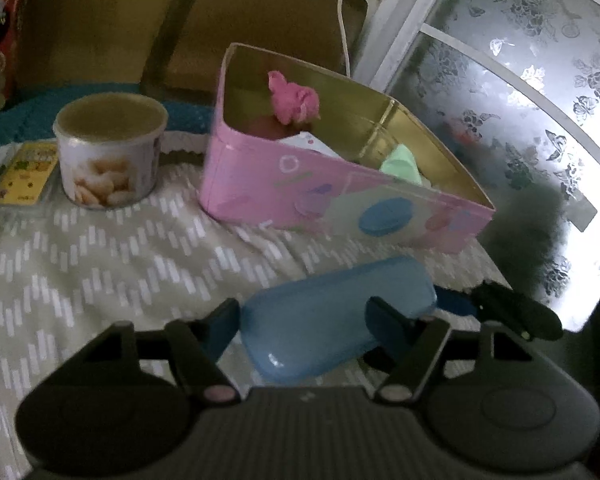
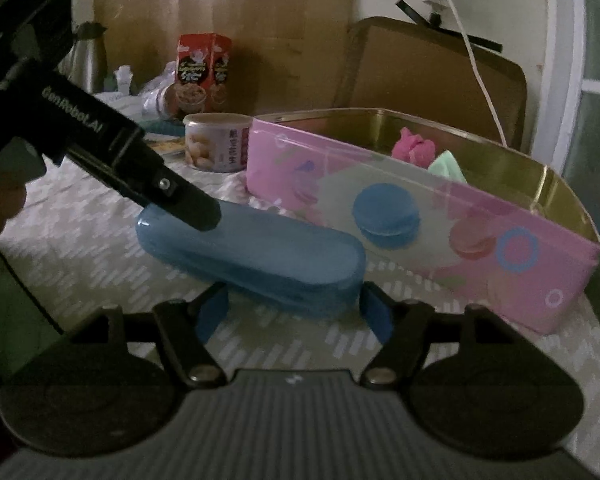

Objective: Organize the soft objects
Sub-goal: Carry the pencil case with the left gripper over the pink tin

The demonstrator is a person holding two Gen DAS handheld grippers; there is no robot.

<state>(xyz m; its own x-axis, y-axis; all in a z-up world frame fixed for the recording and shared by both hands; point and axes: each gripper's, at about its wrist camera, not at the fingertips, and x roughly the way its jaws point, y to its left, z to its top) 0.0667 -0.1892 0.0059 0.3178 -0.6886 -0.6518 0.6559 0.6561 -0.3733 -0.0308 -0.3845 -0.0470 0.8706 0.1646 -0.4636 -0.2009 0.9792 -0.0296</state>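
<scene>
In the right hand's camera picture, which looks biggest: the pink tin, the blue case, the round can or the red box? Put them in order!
1. pink tin
2. blue case, though it lies nearest the camera, which makes it look bigger
3. round can and red box: these look about alike, and the box stands farther back, so I won't rank them.

A table (image 2: pixel 80 276) under a chevron cloth carries a blue case (image 2: pixel 260 256), a pink tin (image 2: pixel 420 224), a snack can (image 2: pixel 214 144) and, seemingly, a red carton (image 2: pixel 202 72).

1 blue case (image 2: pixel 256 254), 1 pink tin (image 2: pixel 440 224), 1 round can (image 1: pixel 110 152), 1 red carton (image 2: pixel 202 72), 2 grippers (image 1: pixel 304 320) (image 2: pixel 296 304)
</scene>
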